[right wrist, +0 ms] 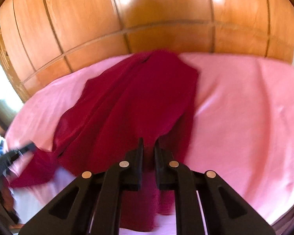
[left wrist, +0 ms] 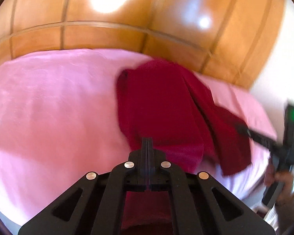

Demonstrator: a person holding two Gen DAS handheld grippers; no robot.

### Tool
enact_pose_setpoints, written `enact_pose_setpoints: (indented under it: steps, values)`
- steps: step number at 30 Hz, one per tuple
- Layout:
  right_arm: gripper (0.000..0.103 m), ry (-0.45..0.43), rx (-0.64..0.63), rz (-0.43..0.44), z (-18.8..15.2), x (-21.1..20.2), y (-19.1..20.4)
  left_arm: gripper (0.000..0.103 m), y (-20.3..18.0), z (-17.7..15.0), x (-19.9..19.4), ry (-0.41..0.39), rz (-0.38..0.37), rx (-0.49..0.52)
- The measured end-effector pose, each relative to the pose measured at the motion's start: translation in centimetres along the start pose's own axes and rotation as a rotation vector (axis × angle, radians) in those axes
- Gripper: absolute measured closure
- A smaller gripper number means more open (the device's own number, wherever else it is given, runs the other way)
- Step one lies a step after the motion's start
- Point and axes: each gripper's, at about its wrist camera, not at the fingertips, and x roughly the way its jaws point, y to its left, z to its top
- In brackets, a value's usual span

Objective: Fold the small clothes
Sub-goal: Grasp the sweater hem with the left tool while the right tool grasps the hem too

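Dark red garment (left wrist: 158, 105) motion-blurred, type unreadable; near hem hidden under left gripper (left wrist: 147, 140) body. Right gripper (right wrist: 148, 143) linkage cut by bottom edge, cloth beneath its fingers obscured. Hand (left wrist: 284, 184) at far right blurred, cropped by frame edge. Wooden panelling (right wrist: 147, 19) ahead smeared.

Glossy wooden panelling (right wrist: 162, 9) behind a pink-sheeted bed (right wrist: 245, 107).

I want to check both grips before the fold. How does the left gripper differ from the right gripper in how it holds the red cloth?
The left gripper has its fingers pressed flat together on the red cloth; the right gripper keeps a narrow gap, filled with cloth. The left holds the near edge on its side, the right the other near edge. Both are shut on the cloth above the pink sheet.
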Motion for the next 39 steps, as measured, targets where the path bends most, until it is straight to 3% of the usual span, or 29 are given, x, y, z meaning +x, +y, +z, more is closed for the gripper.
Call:
enact_pose_setpoints:
  steps: [4,6,10,16,18,19,20,21,23,24,25,27,28,33,35,39]
  values:
    - [0.095,-0.051,-0.026,-0.188,1.7,0.0,-4.3,0.103,3.2,3.9,0.3,-0.063,0.067,-0.067]
    - [0.095,-0.065,-0.054,-0.303,2.9,0.9,-6.2,0.103,5.0,6.2,1.2,-0.088,0.161,-0.059]
    - [0.095,-0.043,-0.018,-0.439,5.1,2.6,-11.9,0.103,10.1,10.7,2.7,-0.104,0.287,-0.163]
    - [0.095,0.015,0.075,-0.56,7.7,6.2,-18.2,0.103,16.1,15.7,5.8,-0.088,0.497,-0.253]
    - [0.093,0.037,0.102,-0.565,8.6,7.3,-19.6,0.103,17.6,16.6,7.2,-0.062,0.531,-0.286]
    - [0.091,0.053,0.12,-0.571,9.0,8.0,-20.3,0.103,18.2,16.9,7.5,-0.053,0.555,-0.297]
    - [0.081,0.055,0.131,-0.576,9.2,8.3,-20.5,0.103,18.6,17.2,8.1,-0.045,0.581,-0.31]
    - [0.064,0.054,0.138,-0.579,9.5,8.5,-20.7,0.103,18.7,17.3,8.5,-0.043,0.586,-0.311]
    - [0.043,0.036,0.145,-0.58,9.6,8.6,-20.8,0.085,17.9,16.8,8.6,-0.058,0.585,-0.289]
    - [0.041,0.024,0.143,-0.577,9.4,8.0,-20.2,0.06,17.5,16.4,8.3,-0.064,0.582,-0.284]
    - [0.04,0.017,0.143,-0.568,9.1,7.5,-19.5,0.046,17.5,16.0,7.8,-0.077,0.571,-0.28]
    - [0.033,-0.012,0.156,-0.494,8.0,5.8,-17.9,0.046,16.0,14.3,6.3,-0.132,0.477,-0.252]
    - [0.031,-0.012,0.162,-0.421,7.3,4.9,-17.0,0.046,14.8,12.8,5.7,-0.132,0.385,-0.229]
    - [0.031,0.113,0.199,-0.046,2.1,3.8,-11.7,0.046,11.1,6.4,8.1,0.035,0.041,-0.213]
    - [0.037,0.169,0.211,0.055,-0.1,3.9,-9.5,0.046,9.8,4.1,9.6,0.092,-0.048,-0.233]
    - [0.046,0.243,0.252,0.195,-3.6,3.7,-6.0,0.046,8.1,2.1,11.5,0.121,-0.161,-0.3]
